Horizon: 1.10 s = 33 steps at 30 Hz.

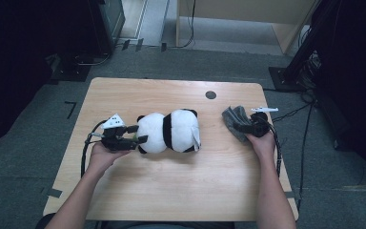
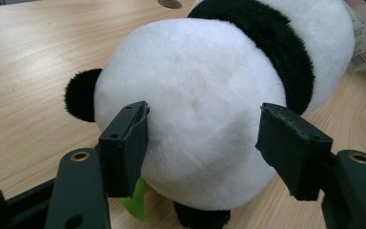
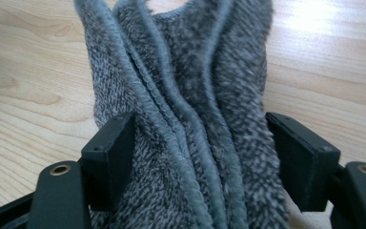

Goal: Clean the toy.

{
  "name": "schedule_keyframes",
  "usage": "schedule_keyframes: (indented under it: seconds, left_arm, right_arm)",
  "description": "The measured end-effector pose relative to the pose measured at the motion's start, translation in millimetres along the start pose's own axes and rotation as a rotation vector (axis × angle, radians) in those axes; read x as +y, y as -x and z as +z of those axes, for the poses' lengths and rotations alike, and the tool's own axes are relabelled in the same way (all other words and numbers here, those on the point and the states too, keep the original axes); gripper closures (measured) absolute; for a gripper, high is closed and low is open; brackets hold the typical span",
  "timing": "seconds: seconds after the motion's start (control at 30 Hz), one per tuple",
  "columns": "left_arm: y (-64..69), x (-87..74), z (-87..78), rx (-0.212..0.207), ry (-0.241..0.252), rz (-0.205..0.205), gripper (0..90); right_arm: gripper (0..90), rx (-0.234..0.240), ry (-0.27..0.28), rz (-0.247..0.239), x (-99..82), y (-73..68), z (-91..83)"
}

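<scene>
A black-and-white plush panda (image 1: 169, 131) lies on its side in the middle of the wooden table (image 1: 171, 191). My left gripper (image 1: 140, 134) comes at it from the left. In the left gripper view the two pads of the left gripper (image 2: 205, 112) press into the round white head of the panda (image 2: 195, 105). A crumpled grey cloth (image 1: 233, 118) rests on the table to the panda's right, and my right gripper (image 1: 240, 126) holds its near end. In the right gripper view the cloth (image 3: 186, 95) is bunched in folds between the jaws of the right gripper (image 3: 200, 119), touching both pads.
A paper tag (image 1: 196, 138) hangs off the panda's right end. A small green piece (image 2: 136, 202) peeks from under the plush by my left jaw. A round cable hole (image 1: 210, 94) sits near the table's far edge. Cables trail on the floor to the right.
</scene>
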State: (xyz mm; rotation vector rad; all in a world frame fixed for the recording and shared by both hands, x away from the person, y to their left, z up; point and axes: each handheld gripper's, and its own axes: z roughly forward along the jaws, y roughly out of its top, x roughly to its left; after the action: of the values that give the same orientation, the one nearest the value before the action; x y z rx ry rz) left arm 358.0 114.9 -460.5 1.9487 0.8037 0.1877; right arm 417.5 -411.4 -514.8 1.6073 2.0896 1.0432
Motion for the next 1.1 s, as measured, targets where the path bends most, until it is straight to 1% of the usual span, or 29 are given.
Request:
schedule_keyframes:
  seconds: [0.07,0.1,0.13,0.17,0.27,0.33,0.4,0.43,0.47,0.53,0.6,0.67,0.7,0.77,0.83,0.9,0.97,1.0,1.03,1.07,1.1]
  left_arm:
    - [0.9,-0.3,0.2,0.010,0.002,0.010,35.3]
    - [1.3,0.0,0.4,0.016,0.004,0.009,35.3]
    - [1.3,0.4,0.6,0.018,0.007,0.001,35.3]
    - [1.2,0.7,0.7,0.017,0.010,-0.009,35.1]
    - [1.6,2.9,0.7,0.021,0.026,-0.022,35.0]
    - [1.3,6.4,2.4,0.031,0.011,-0.018,31.8]
    - [1.2,10.2,3.1,0.026,-0.003,-0.019,29.2]
    - [1.0,12.6,2.8,0.022,-0.003,-0.010,29.3]
    - [0.9,13.8,2.8,0.019,0.000,-0.006,29.3]
    - [-0.5,16.1,2.7,0.014,0.010,0.002,29.1]
    - [-4.3,17.6,5.1,0.012,-0.006,0.001,27.9]
    - [-7.2,17.3,8.2,0.013,-0.007,-0.002,26.5]
    - [-8.3,17.4,10.3,0.008,-0.009,-0.006,25.8]
    - [-9.1,16.7,15.5,0.012,-0.016,-0.006,20.7]
    - [-8.5,14.2,19.9,0.031,-0.020,0.020,19.4]
    - [-9.3,11.8,21.5,0.027,-0.010,0.019,18.2]
    - [-11.3,8.4,22.4,0.020,0.010,0.019,17.6]
    - [-12.2,6.3,23.7,0.020,0.015,0.012,17.1]
    - [-13.8,4.6,25.4,0.019,0.007,0.002,15.5]
    - [-15.0,3.3,27.5,0.018,-0.005,-0.018,11.2]
    - [-16.9,1.7,30.7,0.006,-0.025,-0.051,7.9]
  right_arm:
    - [30.0,-0.004,-0.002,-0.006,0.4,-0.7,0.1]
    - [32.0,-0.005,0.001,-0.011,-0.1,-1.0,0.3]
    - [34.6,0.007,0.009,-0.014,-1.0,-0.5,0.0]
    - [36.1,0.009,0.009,-0.011,-1.2,-0.3,-0.4]
    - [46.6,0.029,0.001,-0.010,-0.7,-0.6,-1.4]
    - [49.9,0.049,-0.003,-0.005,-0.3,-0.1,-1.4]
    - [54.5,0.067,-0.008,0.015,-0.5,0.5,-2.3]
    - [55.5,0.068,-0.012,0.017,-0.4,0.8,-2.7]
    - [59.1,0.070,-0.016,0.013,-0.2,0.4,-3.1]
    - [63.0,0.065,-0.021,0.008,1.1,-1.1,-4.1]
    - [67.2,0.063,-0.027,-0.008,2.1,-2.6,-4.9]
    - [71.1,0.065,-0.035,-0.002,3.1,-4.0,-5.5]
    - [71.6,0.064,-0.039,0.001,3.3,-4.4,-6.0]
    - [72.7,0.063,-0.041,0.001,3.7,-4.3,-6.2]
    - [73.2,0.062,-0.042,0.006,3.8,-4.5,-6.6]
    - [73.2,0.061,-0.043,0.006,3.9,-4.8,-6.7]
    - [72.9,0.062,-0.044,0.009,3.9,-4.7,-6.7]
    - [72.6,0.063,-0.042,0.014,3.7,-4.3,-6.5]
    - [72.4,0.064,-0.043,0.019,3.5,-3.9,-6.5]
    - [72.3,0.067,-0.042,0.025,3.3,-3.7,-6.4]
    - [72.2,0.068,-0.041,0.024,3.2,-3.3,-6.4]
